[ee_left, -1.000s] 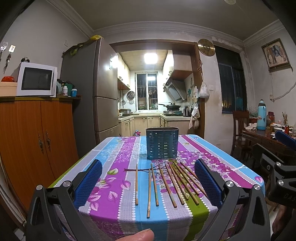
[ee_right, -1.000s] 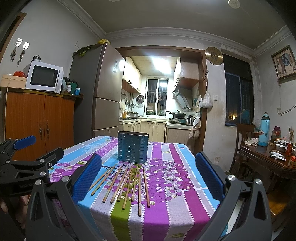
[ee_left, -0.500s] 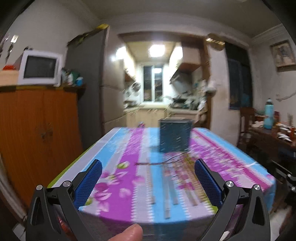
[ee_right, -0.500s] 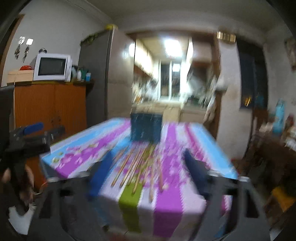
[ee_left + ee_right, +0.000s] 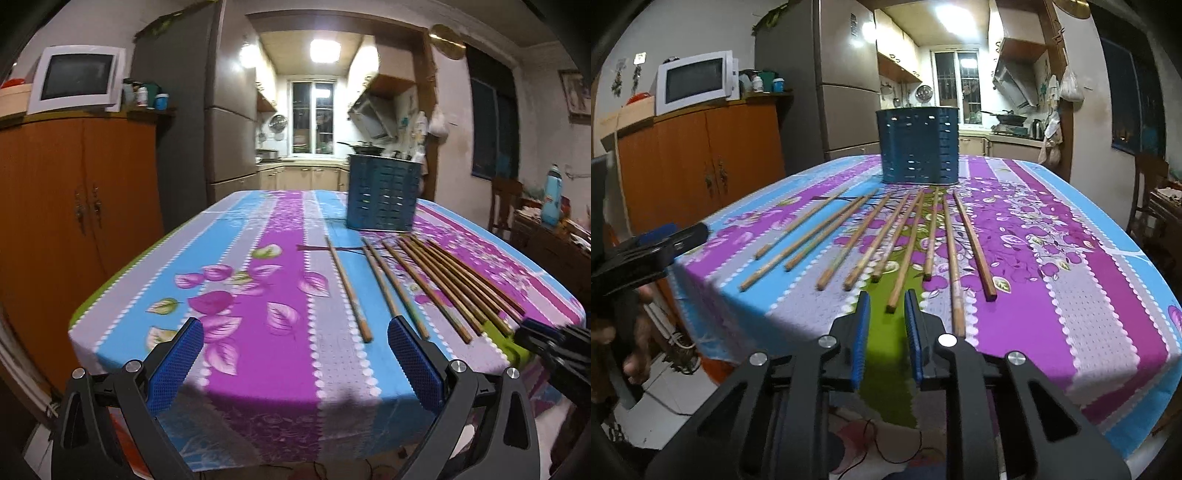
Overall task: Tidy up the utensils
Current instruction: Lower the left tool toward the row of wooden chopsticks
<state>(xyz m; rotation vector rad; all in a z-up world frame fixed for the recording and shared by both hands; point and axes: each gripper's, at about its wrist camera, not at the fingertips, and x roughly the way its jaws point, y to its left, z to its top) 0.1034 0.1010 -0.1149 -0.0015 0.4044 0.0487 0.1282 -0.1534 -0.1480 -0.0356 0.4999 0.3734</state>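
Note:
Several wooden chopsticks (image 5: 908,236) lie fanned out on the striped floral tablecloth (image 5: 1071,295), their far ends toward a blue perforated utensil holder (image 5: 918,147) standing upright behind them. My right gripper (image 5: 887,300) hovers at the table's front edge. Its jaws are closing to a narrow gap, the near end of one chopstick (image 5: 891,307) sits in that gap, and the pads are not pressing on it. My left gripper (image 5: 294,328) is wide open with nothing in it, left of the chopsticks (image 5: 424,280), with the holder (image 5: 382,192) far ahead to the right.
An orange wooden cabinet (image 5: 74,206) with a microwave (image 5: 75,83) on top stands to the left, a grey fridge (image 5: 195,122) behind it. A wooden chair (image 5: 504,206) and a side table with a blue bottle (image 5: 551,195) stand to the right. The kitchen lies beyond.
Both grippers have dropped lower and come close to the table's front edge. The right jaws have narrowed from wide open to a small gap. The left jaws stayed wide.

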